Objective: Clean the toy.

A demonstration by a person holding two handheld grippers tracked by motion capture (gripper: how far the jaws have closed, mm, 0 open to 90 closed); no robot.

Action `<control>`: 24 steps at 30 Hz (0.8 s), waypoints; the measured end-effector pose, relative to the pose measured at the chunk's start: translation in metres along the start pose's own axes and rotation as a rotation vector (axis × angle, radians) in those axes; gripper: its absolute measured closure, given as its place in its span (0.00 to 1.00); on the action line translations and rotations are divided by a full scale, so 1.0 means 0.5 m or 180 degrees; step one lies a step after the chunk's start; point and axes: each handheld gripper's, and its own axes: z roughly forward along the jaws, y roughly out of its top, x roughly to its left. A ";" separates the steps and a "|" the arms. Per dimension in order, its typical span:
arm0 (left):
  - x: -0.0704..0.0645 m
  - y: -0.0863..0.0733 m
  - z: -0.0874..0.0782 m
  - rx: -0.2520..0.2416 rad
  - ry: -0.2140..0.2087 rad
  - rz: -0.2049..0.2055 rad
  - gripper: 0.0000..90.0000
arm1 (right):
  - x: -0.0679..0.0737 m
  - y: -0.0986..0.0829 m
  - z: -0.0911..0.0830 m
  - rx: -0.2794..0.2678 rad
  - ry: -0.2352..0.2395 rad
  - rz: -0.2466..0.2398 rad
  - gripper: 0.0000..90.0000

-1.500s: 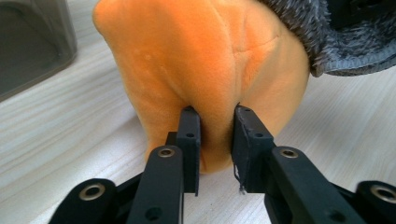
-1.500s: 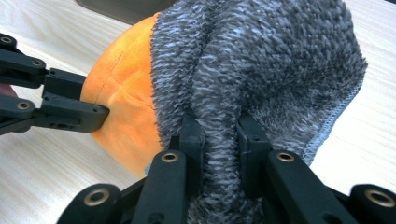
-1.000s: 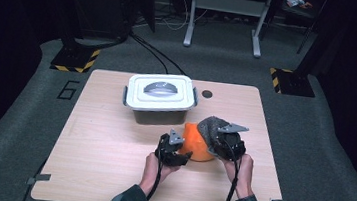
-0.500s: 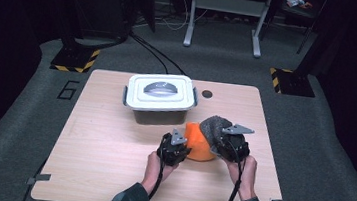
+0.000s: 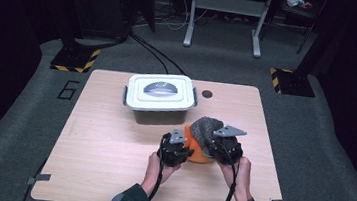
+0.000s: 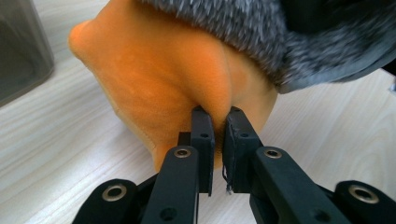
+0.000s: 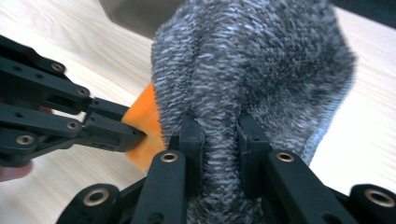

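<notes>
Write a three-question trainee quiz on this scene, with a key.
1. True or false: the lid is on the box.
2. Which cloth does the left hand-held gripper pinch? A) grey B) orange C) neither
3. Fill in: the right hand-held gripper is shut on the ____ cloth.

Key:
1. True.
2. B: its jaws clamp a fold of the orange cloth.
3. Grey: the grey cloth is bunched between its jaws and lies over the orange one.
</notes>
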 end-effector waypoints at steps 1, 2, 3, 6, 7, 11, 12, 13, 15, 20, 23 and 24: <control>0.002 -0.001 0.002 0.0016 0.0043 0.0026 0.93 | 0.001 -0.002 0.012 0.0023 0.0002 -0.0014 0.84; 0.002 -0.002 0.004 0.0035 0.0049 0.0003 0.93 | 0.003 -0.004 0.018 0.0036 -0.0006 -0.0026 0.84; 0.005 -0.003 0.005 0.0046 0.0063 0.0015 0.92 | 0.005 -0.004 0.020 0.0031 -0.0026 -0.0021 0.84; 0.009 -0.007 0.007 0.0043 0.0083 -0.0017 0.92 | 0.006 -0.002 0.024 0.0038 -0.0027 -0.0024 0.84; 0.009 -0.008 0.007 0.0049 0.0090 -0.0017 0.92 | 0.006 -0.002 0.025 0.0032 -0.0040 -0.0022 0.84; 0.013 -0.011 0.009 0.0048 0.0113 -0.0027 0.91 | -0.002 -0.005 0.024 0.0041 -0.0072 0.0004 0.84; 0.013 -0.012 0.009 0.0042 0.0116 -0.0027 0.91 | -0.006 -0.007 0.022 0.0057 -0.0083 0.0016 0.84; 0.014 -0.012 0.009 0.0046 0.0108 -0.0028 0.91 | -0.009 -0.009 0.022 0.0053 -0.0101 0.0048 0.84; 0.014 -0.013 0.009 0.0047 0.0109 -0.0026 0.91 | -0.020 -0.014 0.021 0.0057 -0.0115 0.0064 0.84; 0.016 -0.016 0.010 0.0034 0.0108 -0.0053 0.91 | -0.038 -0.025 0.020 0.0084 -0.0195 0.0154 0.84; 0.017 -0.017 0.010 0.0046 0.0110 -0.0043 0.91 | -0.057 -0.038 0.022 0.0146 -0.0226 0.0238 0.84; 0.017 -0.017 0.010 0.0043 0.0114 -0.0045 0.91 | -0.063 -0.043 0.024 0.0155 -0.0242 0.0265 0.84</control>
